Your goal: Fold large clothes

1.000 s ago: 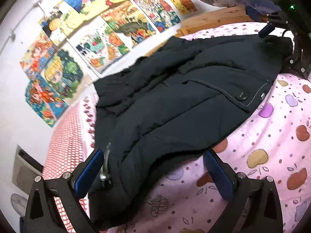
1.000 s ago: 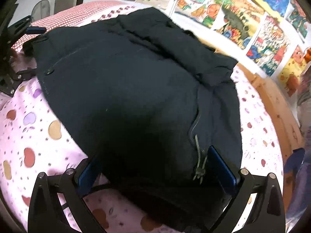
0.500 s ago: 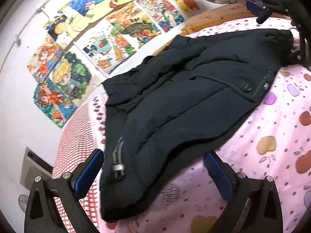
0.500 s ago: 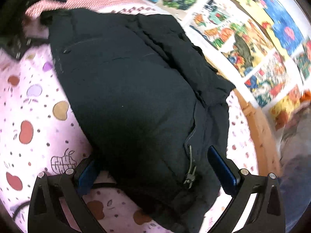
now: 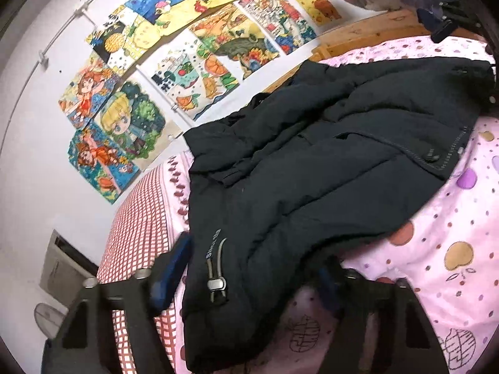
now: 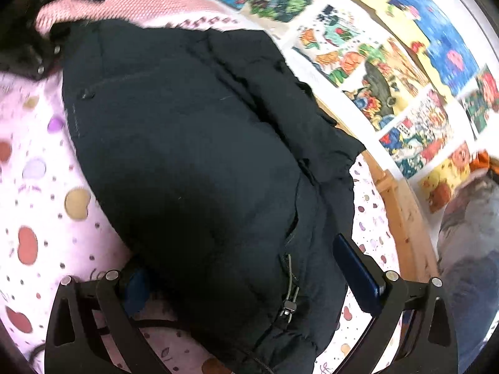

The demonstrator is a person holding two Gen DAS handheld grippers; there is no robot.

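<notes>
Left wrist view. The dark padded jacket (image 5: 312, 168) lies spread across the bed (image 5: 452, 249), its pocket flap with a snap button (image 5: 432, 156) toward the far side and a drawstring toggle (image 5: 216, 285) at the near hem. The left tool (image 5: 249, 274) stands released, its jaws wide apart and straddling the near hem corner; one blue pad (image 5: 173, 268) lies just beside the cloth, and the other is partly hidden behind the fold. Drawings (image 5: 187, 62) cover the wall beyond.

Right wrist view. The same jacket (image 6: 199, 162) fills the frame. The right tool (image 6: 246, 283) is likewise released, jaws spread on either side of the opposite hem end, where a second cord toggle (image 6: 288, 307) hangs. One pad (image 6: 357, 275) is clear; the other is largely covered by fabric.

Judged step: positioning for a hem grasp ahead of a fold. The next move calls for closing both tools on the thick hem together, taking all layers.
</notes>
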